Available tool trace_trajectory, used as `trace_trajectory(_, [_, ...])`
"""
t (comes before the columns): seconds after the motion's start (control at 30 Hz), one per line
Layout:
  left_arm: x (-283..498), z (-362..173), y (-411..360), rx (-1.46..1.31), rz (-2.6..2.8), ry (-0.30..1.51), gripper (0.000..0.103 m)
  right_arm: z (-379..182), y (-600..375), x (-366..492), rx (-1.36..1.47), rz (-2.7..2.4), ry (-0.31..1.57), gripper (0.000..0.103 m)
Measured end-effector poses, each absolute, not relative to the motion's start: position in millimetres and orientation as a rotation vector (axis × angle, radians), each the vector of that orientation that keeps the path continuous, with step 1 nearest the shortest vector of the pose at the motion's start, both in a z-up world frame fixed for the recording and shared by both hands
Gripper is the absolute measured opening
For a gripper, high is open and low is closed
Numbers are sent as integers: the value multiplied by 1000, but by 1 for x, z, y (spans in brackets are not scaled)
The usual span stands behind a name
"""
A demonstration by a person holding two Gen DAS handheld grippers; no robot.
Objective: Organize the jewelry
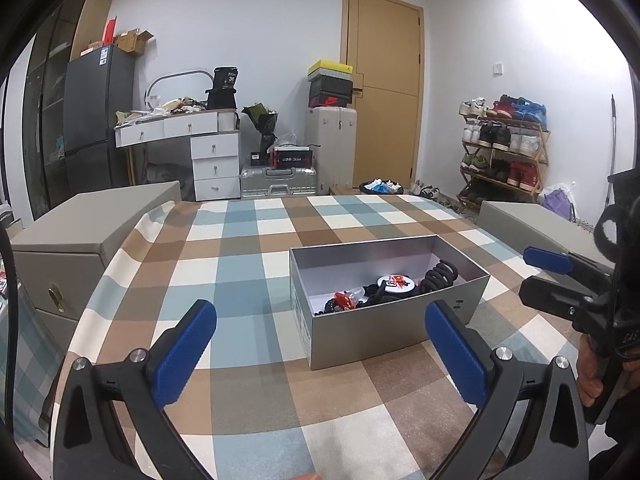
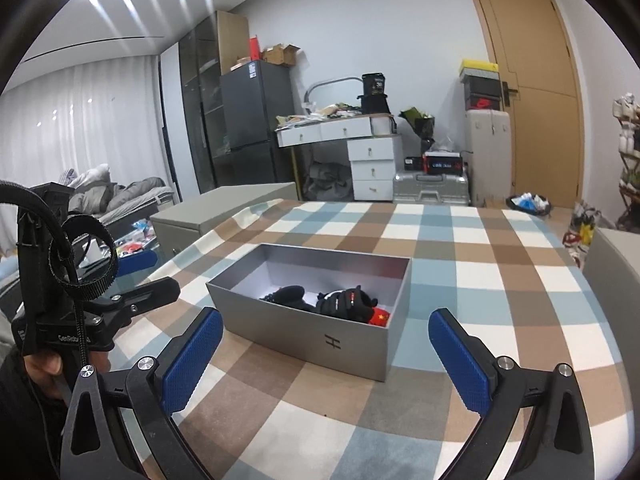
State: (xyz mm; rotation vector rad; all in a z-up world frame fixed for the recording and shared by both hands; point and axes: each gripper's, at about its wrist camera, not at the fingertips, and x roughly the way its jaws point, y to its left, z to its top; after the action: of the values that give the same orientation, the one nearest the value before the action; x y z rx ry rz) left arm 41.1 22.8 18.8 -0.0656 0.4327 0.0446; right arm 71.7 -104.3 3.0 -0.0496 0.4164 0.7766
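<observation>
An open grey box stands on the checked tablecloth; it also shows in the right wrist view. Inside lie black beaded strands, a round white-and-red piece and small red pieces; the right wrist view shows the dark pile. My left gripper is open and empty, just short of the box's near wall. My right gripper is open and empty, in front of the box's other side. Each gripper appears at the edge of the other's view.
Grey cabinets flank the table on both sides. Beyond the table's far edge are a white desk with drawers, suitcases, a fridge, a door and a shoe rack.
</observation>
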Motion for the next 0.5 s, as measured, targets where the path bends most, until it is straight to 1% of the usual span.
trace_trajectory(0.5, [38,20,20,-65,50,441,102,1,-106,69,-41,778,408,103])
